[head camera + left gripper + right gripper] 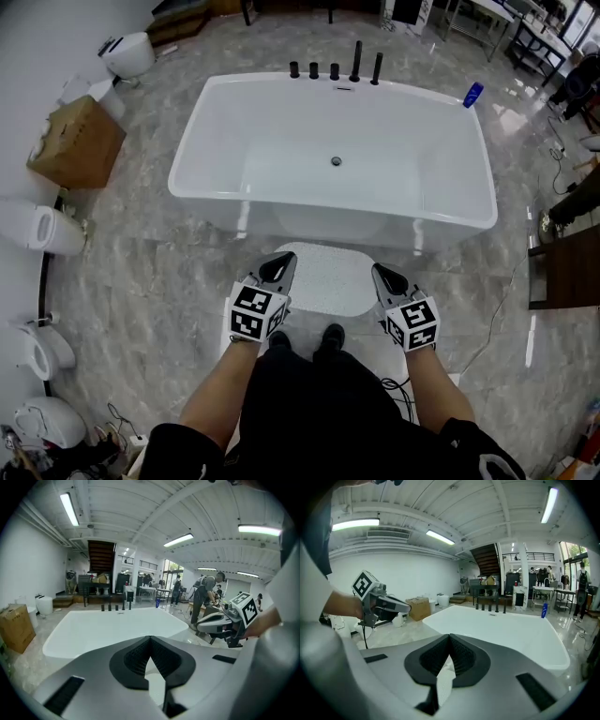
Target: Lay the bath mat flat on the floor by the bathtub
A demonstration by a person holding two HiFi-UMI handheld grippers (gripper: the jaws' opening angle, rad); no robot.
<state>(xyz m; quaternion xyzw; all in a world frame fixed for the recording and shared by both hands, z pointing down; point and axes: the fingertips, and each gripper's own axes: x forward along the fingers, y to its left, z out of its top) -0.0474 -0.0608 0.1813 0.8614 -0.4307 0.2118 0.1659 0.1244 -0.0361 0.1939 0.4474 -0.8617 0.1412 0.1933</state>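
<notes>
Only print I can read is the black-and-white square markers on both gripper cubes. One white rounded-rectangle bath mat [328,281] lies flat on the grey marble floor [159,281] just beside the one white bathtub [281,208]. Its long axis is parallel to the tub's near side; five black tap fittings [334,70] and one blue bottle [473,94] stand on the far rim. My left gripper [279,265] and right gripper [386,277] sit over the mat's two ends, both jaw pairs closed together, not on the mat.

Three cameras, one tub [333,159].
The head view looks steeply down from above the near side, taking in the tub, mat [328,277], left gripper [287,260] and right gripper [382,272]. Each gripper view sits low and close behind its own jaws, facing forward across the tub. All three share the tub, and each gripper view catches the other gripper.
</notes>
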